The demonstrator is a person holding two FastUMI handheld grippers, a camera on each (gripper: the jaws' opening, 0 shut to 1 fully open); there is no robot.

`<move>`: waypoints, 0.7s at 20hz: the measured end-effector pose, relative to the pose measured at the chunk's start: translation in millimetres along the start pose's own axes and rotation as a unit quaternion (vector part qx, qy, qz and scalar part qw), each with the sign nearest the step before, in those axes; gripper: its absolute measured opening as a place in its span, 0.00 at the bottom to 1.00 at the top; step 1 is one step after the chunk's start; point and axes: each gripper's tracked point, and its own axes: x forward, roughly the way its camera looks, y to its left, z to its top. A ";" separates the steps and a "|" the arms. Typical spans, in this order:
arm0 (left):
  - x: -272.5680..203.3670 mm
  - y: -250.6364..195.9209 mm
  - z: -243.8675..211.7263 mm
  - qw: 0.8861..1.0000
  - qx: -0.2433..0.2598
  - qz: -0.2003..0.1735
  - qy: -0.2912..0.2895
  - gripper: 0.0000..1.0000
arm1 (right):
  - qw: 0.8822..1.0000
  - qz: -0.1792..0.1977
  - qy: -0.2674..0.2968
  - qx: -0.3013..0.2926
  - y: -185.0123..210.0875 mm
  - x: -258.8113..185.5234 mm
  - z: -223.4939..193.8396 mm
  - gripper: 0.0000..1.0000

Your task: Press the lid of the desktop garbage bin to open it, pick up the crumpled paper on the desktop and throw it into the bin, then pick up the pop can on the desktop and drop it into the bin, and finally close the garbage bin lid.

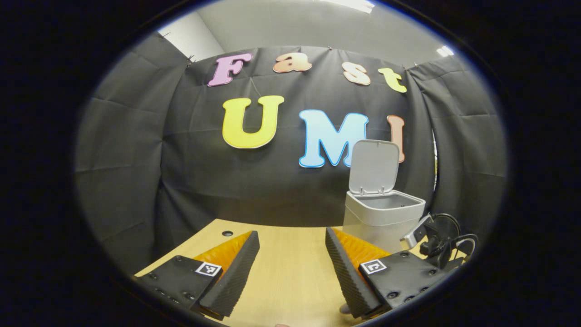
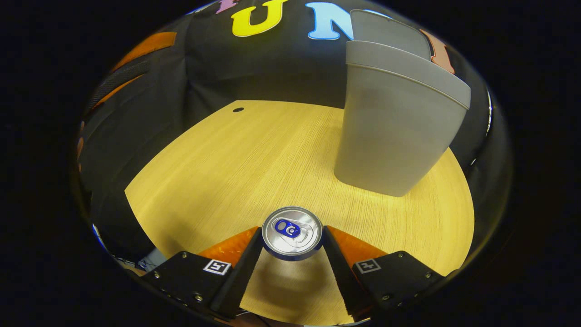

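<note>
The left gripper (image 1: 292,263) is held level above the table (image 1: 286,281), its jaws wide with nothing between them, pointing at the booth's black cloth wall (image 1: 204,181). The right gripper (image 2: 292,243) tilts down toward the tabletop, its jaws closed in on the can (image 2: 292,232), one finger touching each side; the can stands upright, its silver top and pull tab facing the camera. The bin (image 1: 379,218) stands on the table ahead and to the right of the left gripper, its lid (image 1: 374,165) raised upright and the mouth open. In the right gripper view the bin (image 2: 395,127) stands just beyond the can, to the right, with bare table between them. Beside the bin, the left gripper view shows a black device with looped cables (image 1: 442,243). A small dark hole (image 2: 238,109) marks the table's far edge. No writing can be read on the can or bin.
</note>
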 end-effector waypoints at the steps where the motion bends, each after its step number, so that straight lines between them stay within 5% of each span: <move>1: 1.1 0.0 0.5 1.000 -0.002 0.000 0.000 0.96 | 1.000 -0.002 -0.007 0.004 -2.2 -3.4 2.9 0.81; 14: 1.1 -10.6 -3.3 1.000 -0.013 -0.008 0.003 0.95 | 0.992 -0.037 -0.115 0.016 -38.3 -73.7 72.9 0.84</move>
